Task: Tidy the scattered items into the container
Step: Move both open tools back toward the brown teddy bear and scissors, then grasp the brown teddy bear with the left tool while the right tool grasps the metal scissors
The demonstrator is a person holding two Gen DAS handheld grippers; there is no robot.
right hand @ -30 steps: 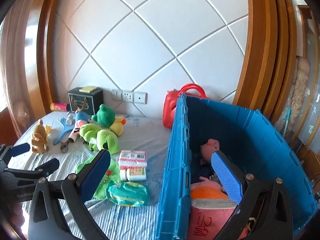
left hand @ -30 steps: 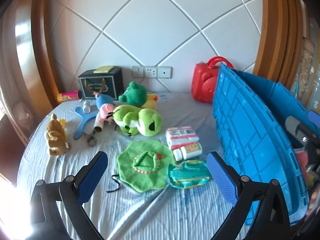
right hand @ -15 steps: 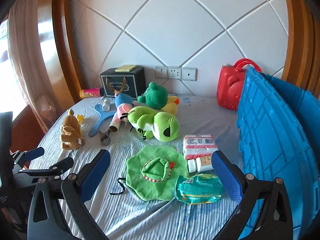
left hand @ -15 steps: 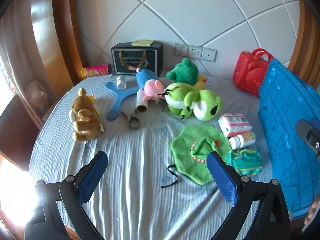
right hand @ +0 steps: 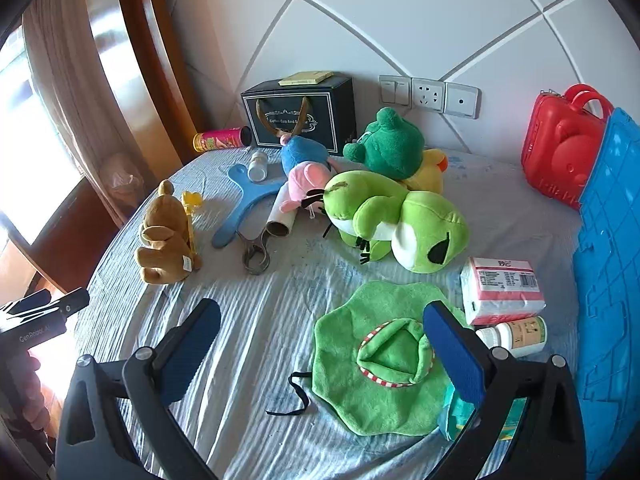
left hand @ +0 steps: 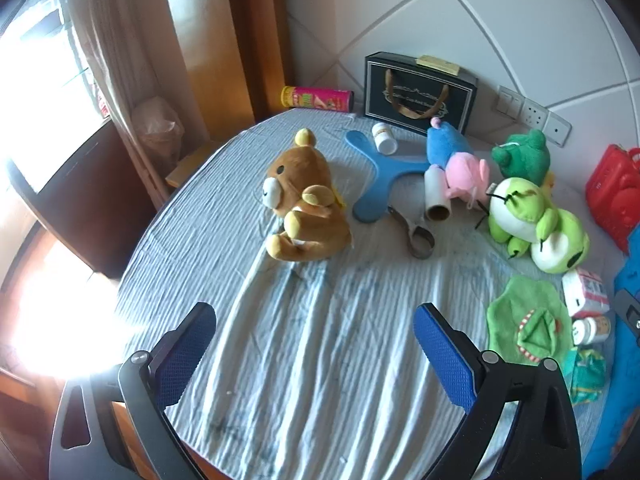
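The left gripper (left hand: 314,350) hangs spread wide and empty above the wrinkled pale-blue cloth of the tabletop (left hand: 320,360), facing the brown plush bear (left hand: 304,208) lying on its side. The right gripper (right hand: 320,350) is likewise released and holds nothing, poised over the flat green felt frog hat (right hand: 380,356). The ribbed blue plastic container (right hand: 608,280) stands at the right edge of the tabletop; its inside is hidden here. Many items lie outside it: a lime-green plush frog (right hand: 396,220), a pink-and-white packet (right hand: 502,292), a white pill bottle (right hand: 516,336) and grey metal scissors (right hand: 254,252). My judgement is that the bear is the left gripper's likely target. Close on its bulky body rather than a limb, squeezing deep since plush compresses, and lift clear of the scissors just beside it.
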